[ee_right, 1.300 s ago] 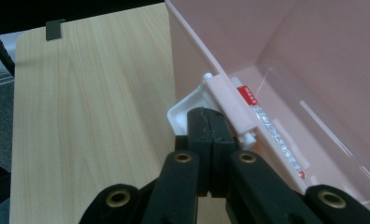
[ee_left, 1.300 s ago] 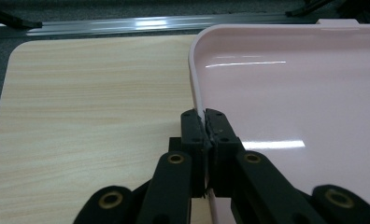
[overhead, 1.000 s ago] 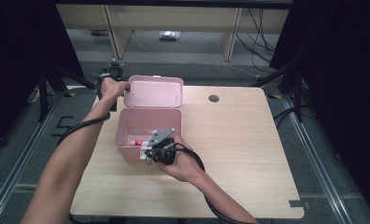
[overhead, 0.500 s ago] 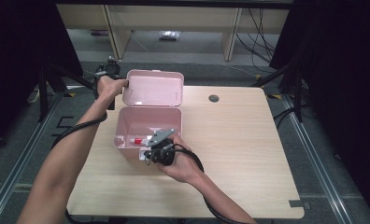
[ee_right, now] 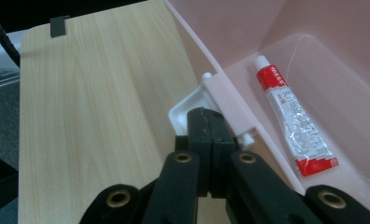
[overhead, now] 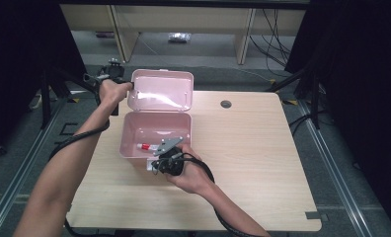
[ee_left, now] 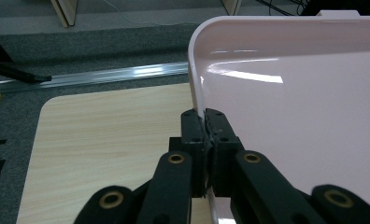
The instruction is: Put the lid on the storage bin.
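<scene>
The pink box (overhead: 156, 136) stands left of the centre of the frame on the wooden surface (overhead: 262, 163), its lid (overhead: 161, 91) raised upright. The left gripper (ee_left: 205, 122) has its fingers pinching the side edge of the lid. The right gripper (ee_right: 205, 122) has its fingers pressed together on the white latch (ee_right: 185, 109) at the front wall. A red-and-white tube (ee_right: 293, 123) lies inside the box.

The only print sits on the red and white tube (ee_right: 293, 122) lying in the pink box (ee_right: 342, 70): dark lettering runs along its white body, too small and blurred to read. No other label, number or sign can be made out.
</scene>
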